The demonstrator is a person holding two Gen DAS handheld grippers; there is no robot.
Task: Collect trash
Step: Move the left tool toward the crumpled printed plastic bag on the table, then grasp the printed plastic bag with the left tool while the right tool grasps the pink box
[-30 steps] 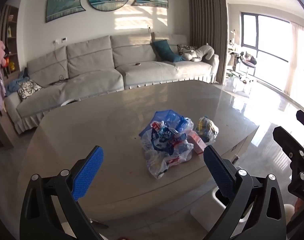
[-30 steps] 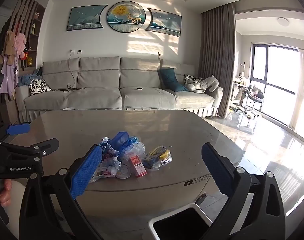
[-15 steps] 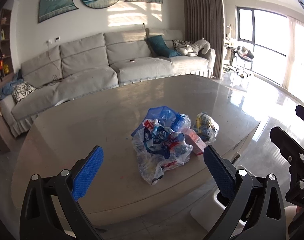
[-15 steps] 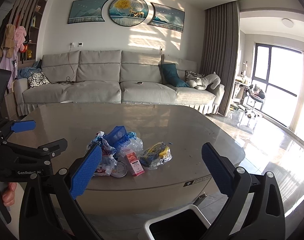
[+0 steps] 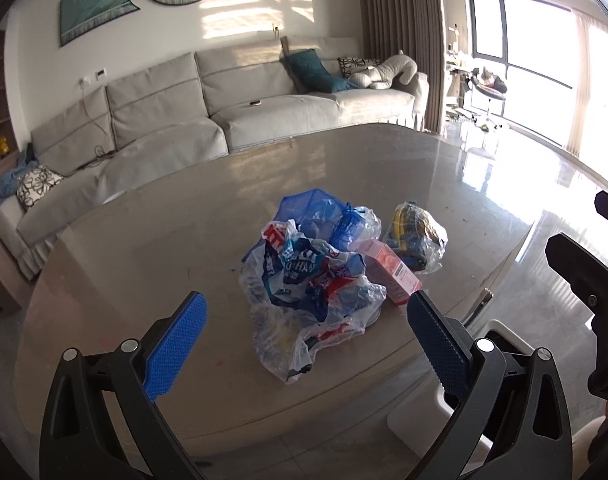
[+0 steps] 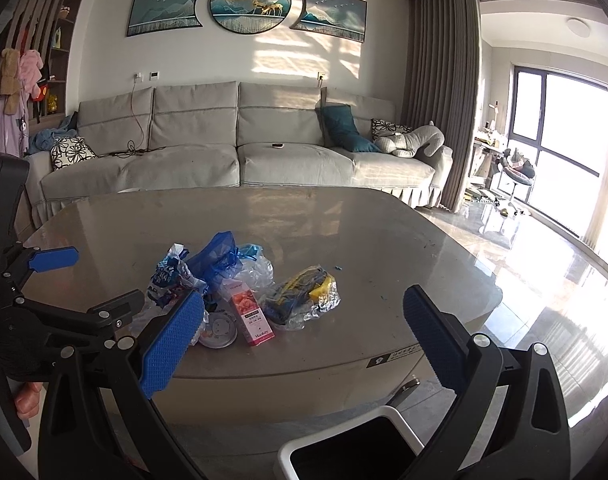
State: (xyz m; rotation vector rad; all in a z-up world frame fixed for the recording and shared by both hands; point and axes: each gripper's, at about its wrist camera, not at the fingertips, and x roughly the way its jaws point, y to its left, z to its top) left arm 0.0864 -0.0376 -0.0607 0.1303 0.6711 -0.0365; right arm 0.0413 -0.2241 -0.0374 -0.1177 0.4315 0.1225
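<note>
The sofa [image 6: 240,160] runs along the far wall, behind the table [image 6: 383,240]. The table carries all the trash in one cluster toward its near edge. A white bin [image 6: 351,444] with a dark interior stands on the floor just below that edge; its contents cannot be seen.

Left tool [image 5: 304,332]: jaws spread wide, holding nothing, touching nothing, suspended above the near edge with the crumpled plastic bags [image 5: 307,280] between the fingers in view. Right tool [image 6: 304,332]: jaws spread wide, empty, hanging above the bin.

Cluster contents:
- the printed plastic bags, the largest item, with a blue bag among them
- a clear wrapper [image 6: 304,296] with yellow and blue contents, at the right
- a pink carton [image 6: 252,316] lying between them
- a round lid [image 6: 218,330] beside the carton.
</note>
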